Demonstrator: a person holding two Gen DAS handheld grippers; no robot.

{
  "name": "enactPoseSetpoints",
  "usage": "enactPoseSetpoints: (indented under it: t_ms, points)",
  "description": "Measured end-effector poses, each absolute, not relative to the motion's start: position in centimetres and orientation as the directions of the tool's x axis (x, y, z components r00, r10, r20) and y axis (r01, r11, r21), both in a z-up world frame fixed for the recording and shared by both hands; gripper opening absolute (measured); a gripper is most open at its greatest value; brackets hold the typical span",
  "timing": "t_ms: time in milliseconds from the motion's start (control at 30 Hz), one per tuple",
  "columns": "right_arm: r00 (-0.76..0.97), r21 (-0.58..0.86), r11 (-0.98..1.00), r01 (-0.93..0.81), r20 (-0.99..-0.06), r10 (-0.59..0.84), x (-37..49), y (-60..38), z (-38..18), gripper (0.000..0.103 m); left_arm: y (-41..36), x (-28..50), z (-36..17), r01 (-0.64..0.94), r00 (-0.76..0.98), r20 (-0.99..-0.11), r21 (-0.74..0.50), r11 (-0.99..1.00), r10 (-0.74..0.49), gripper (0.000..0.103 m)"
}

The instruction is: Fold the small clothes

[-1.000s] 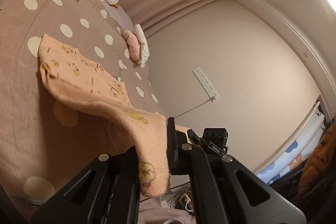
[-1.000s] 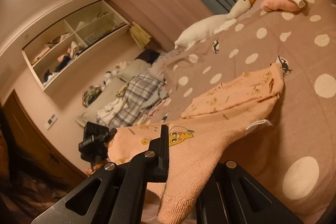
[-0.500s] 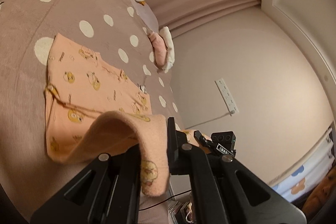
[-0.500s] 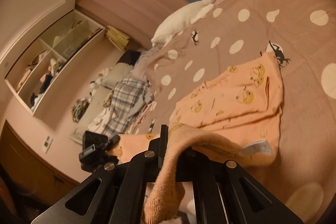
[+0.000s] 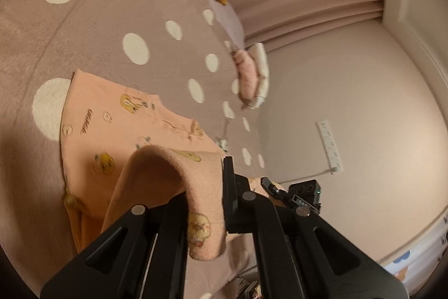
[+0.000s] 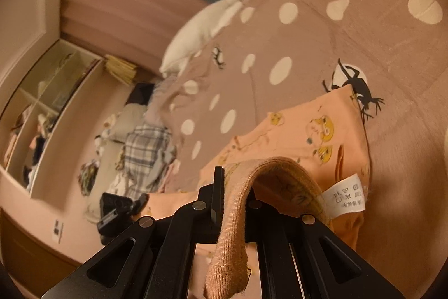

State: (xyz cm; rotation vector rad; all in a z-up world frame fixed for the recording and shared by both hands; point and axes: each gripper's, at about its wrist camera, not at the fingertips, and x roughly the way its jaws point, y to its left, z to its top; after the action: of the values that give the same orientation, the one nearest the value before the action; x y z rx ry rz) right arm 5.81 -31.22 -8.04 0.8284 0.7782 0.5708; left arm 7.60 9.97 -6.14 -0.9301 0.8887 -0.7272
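The left tool (image 5: 224,187) is clenched on one edge of a small peach garment (image 5: 117,136) printed with yellow cartoon figures. The pinched fabric arches up over the tool's fingers and hangs down between them, while the rest of the garment lies flat on the bed (image 5: 84,27), which is covered in a brown blanket with white dots. The right tool (image 6: 232,195) is likewise clenched on the garment (image 6: 313,136), gripping a ribbed edge that droops in front of its fingers; a white care label (image 6: 345,199) sticks out of the raised fold just beside it. In each view the other tool shows low down, near the garment's lifted edge. Beyond the garment, a white stuffed goose (image 6: 212,16) lies on the blanket towards the curtains (image 5: 302,2), and a pink and white bundle of cloth (image 5: 252,74) sits near the bed's far edge. A white power strip (image 5: 330,145) hangs on the wall.
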Motion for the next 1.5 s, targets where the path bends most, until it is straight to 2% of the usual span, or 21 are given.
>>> enactPoseSetpoints:
  t_ms: [300,433,500,533,567,600,667,700,800,867,1000,1267,1400,1500]
  points:
    - [0.546,0.813,0.582,0.003,-0.489,0.68,11.4,-31.6,-11.4,0.005,10.4,12.8,-10.2,-0.013,0.448,-0.434,-0.878,0.479,-0.782,0.0]
    - [0.501,0.795,0.59,0.139,-0.571,0.651,12.4,-32.3,-13.3,0.005,10.2,14.2,-11.9,-0.08,0.394,-0.501,-0.854,0.514,-0.771,0.002]
    - [0.473,0.812,0.557,0.174,-0.565,0.676,12.1,-32.9,-14.0,0.008,10.1,14.6,-12.3,-0.102,0.367,-0.522,-0.845,0.525,-0.769,0.012]
    - [0.465,0.818,0.547,0.181,-0.561,0.685,12.0,-33.1,-14.1,0.009,10.3,14.7,-12.5,-0.121,0.352,-0.53,-0.843,0.524,-0.772,0.029]
    - [0.452,0.822,0.536,0.192,-0.559,0.695,11.7,-33.3,-14.1,0.016,10.5,14.9,-12.9,-0.146,0.341,-0.531,-0.845,0.514,-0.776,0.05]
    - [0.443,0.827,0.525,0.2,-0.555,0.704,11.5,-33.6,-14.1,0.029,10.6,14.9,-12.9,-0.158,0.344,-0.523,-0.851,0.501,-0.78,0.056]
    - [0.436,0.854,0.481,0.199,-0.517,0.736,11.2,-34.0,-13.9,0.046,11.0,15.2,-13.0,-0.171,0.35,-0.491,-0.871,0.46,-0.798,0.058]
    - [0.434,0.864,0.464,0.197,-0.501,0.749,11.1,-34.2,-13.8,0.049,11.1,15.4,-12.8,-0.176,0.351,-0.48,-0.877,0.447,-0.804,0.058]
    - [0.43,0.896,0.396,0.203,-0.445,0.786,11.5,-34.6,-14.0,0.05,11.3,16.4,-12.9,-0.209,0.353,-0.428,-0.903,0.376,-0.832,0.059]
    - [0.451,0.919,0.326,0.223,-0.394,0.801,12.2,-35.0,-14.5,0.05,11.5,17.0,-13.1,-0.238,0.363,-0.389,-0.917,0.319,-0.847,0.07]
    - [0.535,0.939,0.222,0.262,-0.333,0.777,12.9,-36.6,-15.5,0.05,13.3,17.9,-13.2,-0.277,0.448,-0.336,-0.933,0.229,-0.829,0.072]
    - [0.643,0.939,0.302,0.167,-0.336,0.688,11.0,-38.2,-13.1,0.05,15.3,17.1,-11.2,-0.26,0.498,-0.452,-0.892,0.37,-0.74,0.072]
    - [0.635,0.895,0.442,0.062,-0.377,0.674,9.4,-37.3,-10.2,0.05,13.5,14.9,-9.0,-0.15,0.435,-0.556,-0.82,0.553,-0.708,0.072]
    - [0.618,0.834,0.552,0.0,-0.434,0.656,7.7,-36.0,-8.8,0.05,11.9,12.7,-8.0,-0.051,0.407,-0.591,-0.776,0.629,-0.696,0.072]
